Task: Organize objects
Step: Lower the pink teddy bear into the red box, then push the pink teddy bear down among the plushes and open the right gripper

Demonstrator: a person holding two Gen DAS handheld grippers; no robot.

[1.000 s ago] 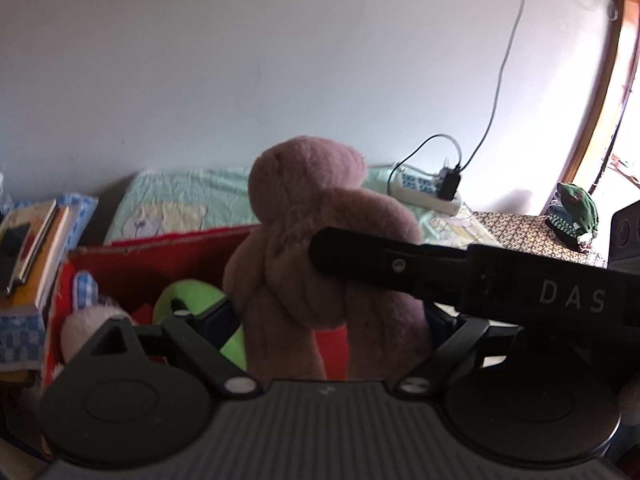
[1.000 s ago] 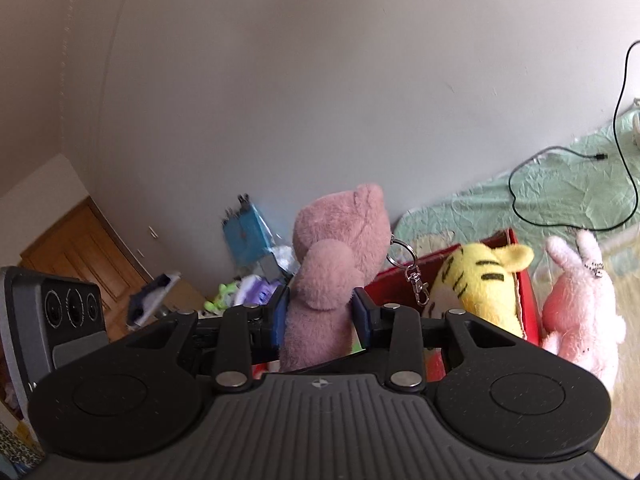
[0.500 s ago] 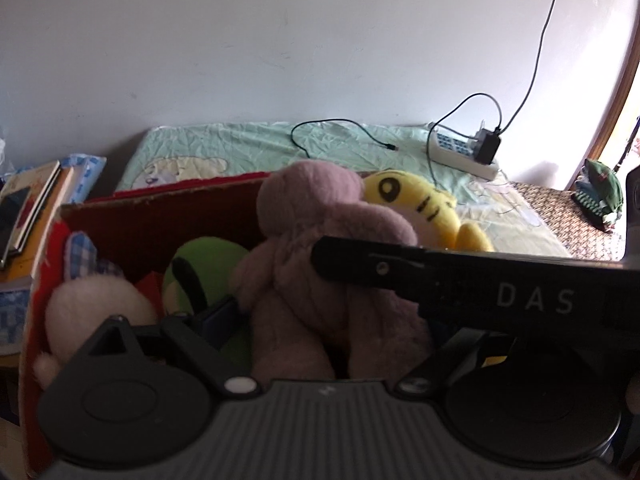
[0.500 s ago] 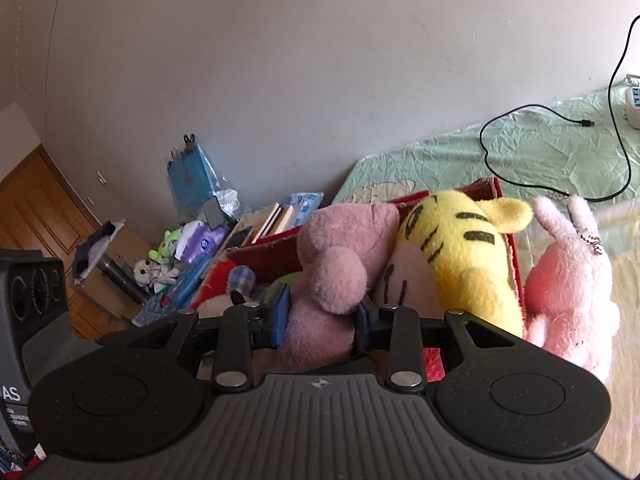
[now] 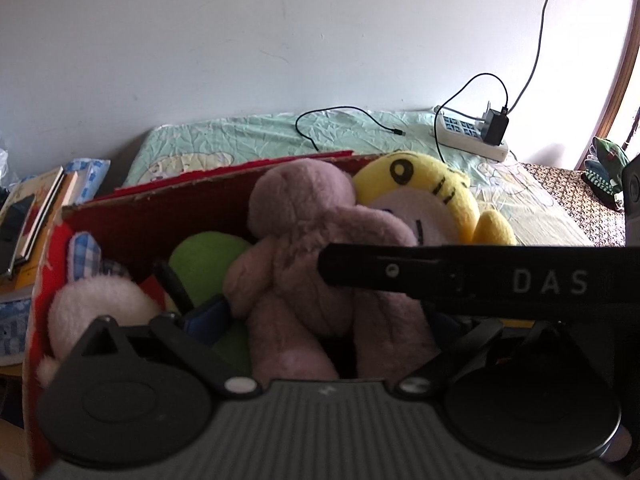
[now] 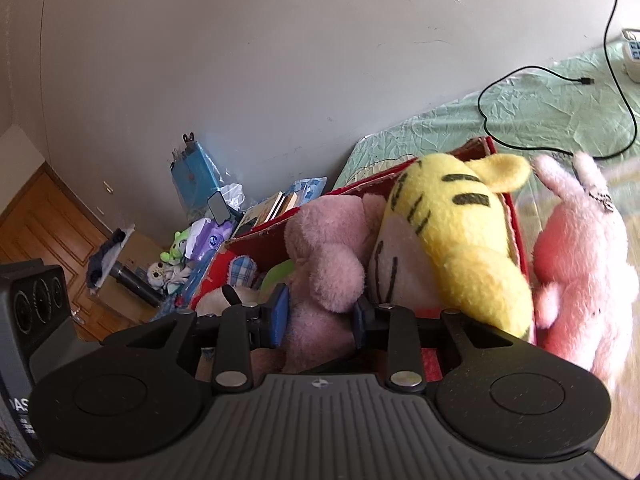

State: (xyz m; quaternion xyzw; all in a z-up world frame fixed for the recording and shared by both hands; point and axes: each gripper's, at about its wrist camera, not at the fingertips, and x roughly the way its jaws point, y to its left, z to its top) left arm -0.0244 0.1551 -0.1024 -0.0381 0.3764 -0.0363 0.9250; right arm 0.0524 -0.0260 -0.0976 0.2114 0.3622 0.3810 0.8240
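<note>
Right gripper [image 6: 320, 314] is pinching the mauve bear [image 6: 328, 264] inside the red box [image 5: 160, 216], yellow tiger [image 6: 452, 240] crowding beside it; left gripper [image 5: 320, 320] is gaping around it. Box is sitting on the green sheet [image 5: 360, 132] by the wall.

Dusty mauve-pink teddy [image 5: 316, 264], plain fur. Tiger plush [image 6: 452, 236] bright yellow, black stripes, cream face. Bunny [image 6: 580, 268] bubblegum pink (paler on ears). Box [image 5: 132, 216] red outside, darker red inside. Green plush [image 5: 208, 256] lime, black strap across. White plush [image 5: 96, 304] has blue-white checked ear. Bedsheet [image 5: 248, 136] mint green, faint cartoon print. Cable [image 5: 340, 120] black. Power strip [image 5: 468, 136] white, blue sockets.
</note>
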